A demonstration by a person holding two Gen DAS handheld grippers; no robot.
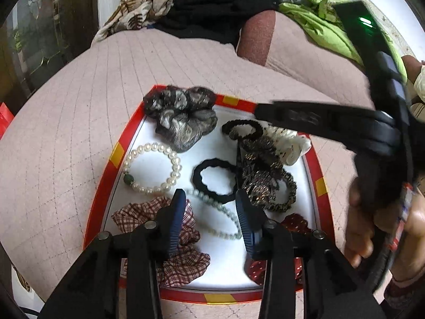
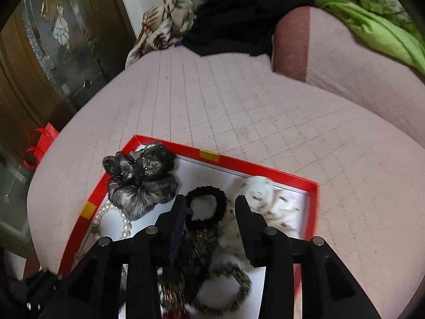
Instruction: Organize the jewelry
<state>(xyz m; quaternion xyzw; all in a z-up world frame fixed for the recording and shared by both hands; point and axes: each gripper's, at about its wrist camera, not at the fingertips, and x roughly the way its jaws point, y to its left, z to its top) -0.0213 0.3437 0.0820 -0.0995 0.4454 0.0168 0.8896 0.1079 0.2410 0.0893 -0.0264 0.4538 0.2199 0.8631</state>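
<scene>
Pink quilt bears red tray [image 1: 117, 156]; pearl bracelet [image 1: 152, 168] round; both hand-held grippers [image 1: 209, 199] [image 2: 209, 204] apart.

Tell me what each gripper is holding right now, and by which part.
Nothing. The left gripper is open over the pale bead bracelet in the red tray, pads clear. The right gripper is open over the black hair tie, not pressing it.

My tray [image 1: 138, 122] has a red rim with yellow patches and a white floor, and it sits on a pink blanket [image 1: 66, 111] with thin square lines. In it I see a white pearl bracelet [image 1: 152, 168] with one green bead, a plain black hair tie [image 1: 212, 183], and a grey and black scrunchie [image 1: 183, 122]. There is also a red and white checked scrunchie [image 1: 183, 252], and a white scrunchie [image 2: 268, 199] with small brown marks.
</scene>
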